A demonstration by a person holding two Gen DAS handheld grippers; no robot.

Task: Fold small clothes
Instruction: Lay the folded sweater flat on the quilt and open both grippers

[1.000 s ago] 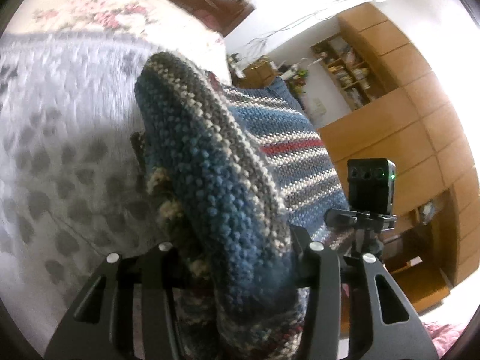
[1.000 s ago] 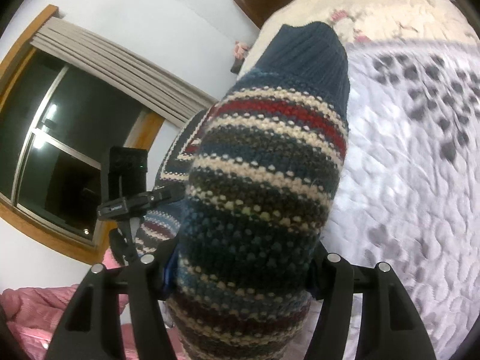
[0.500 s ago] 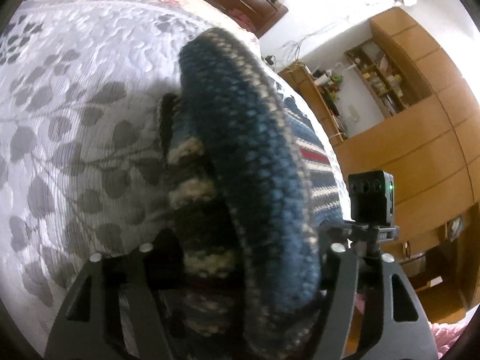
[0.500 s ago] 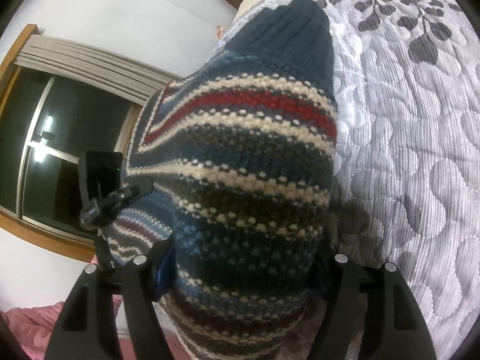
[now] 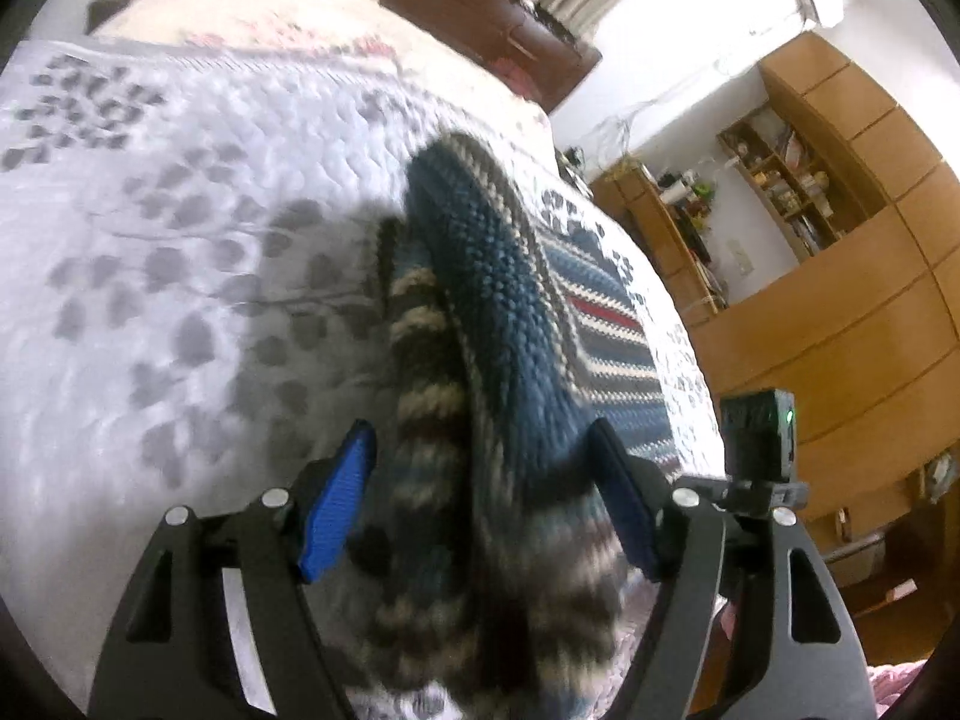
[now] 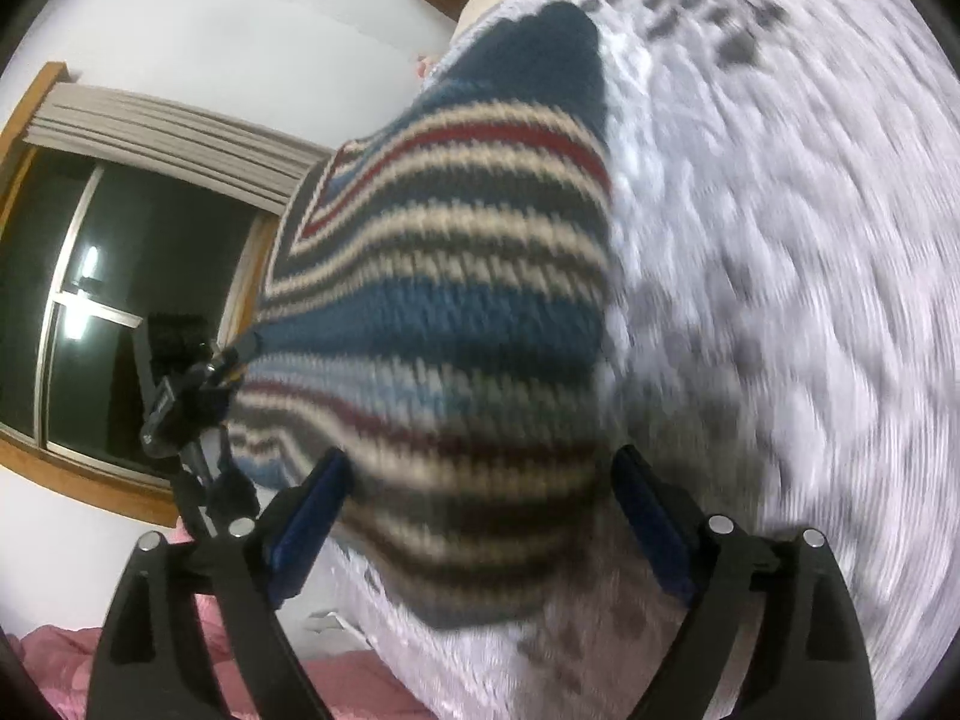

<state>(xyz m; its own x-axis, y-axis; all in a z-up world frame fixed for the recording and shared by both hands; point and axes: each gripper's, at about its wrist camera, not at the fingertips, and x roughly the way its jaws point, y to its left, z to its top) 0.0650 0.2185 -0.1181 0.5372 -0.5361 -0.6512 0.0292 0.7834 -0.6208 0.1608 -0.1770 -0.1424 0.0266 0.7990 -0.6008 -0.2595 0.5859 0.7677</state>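
Note:
A striped knit sweater [image 5: 498, 276] in blue, cream, grey and red lies bunched in a fold on the white leaf-print bedspread [image 5: 180, 240]. My left gripper [image 5: 480, 429] is open, its blue pads [image 5: 336, 504] standing on either side of the folded edge, with a gap on the left side. In the right wrist view the same sweater [image 6: 456, 276] lies on the bedspread [image 6: 780, 240], dark blue cuff at the far end. My right gripper [image 6: 480, 455] is open too, its fingers straddling the near end of the knit. Both views are motion-blurred.
A small camera on a stand [image 5: 756, 438] sits at the bed's right edge, with wooden wardrobes [image 5: 840, 330] and cluttered shelves [image 5: 780, 180] beyond. The right wrist view shows a dark window [image 6: 120, 270], another camera stand [image 6: 180, 384] and a pink blanket [image 6: 120, 672].
Both grippers were shut on the lifted sweater; they carried it down onto the bedspread and have now opened, showing their blue pads. The sweater rests on the bed.

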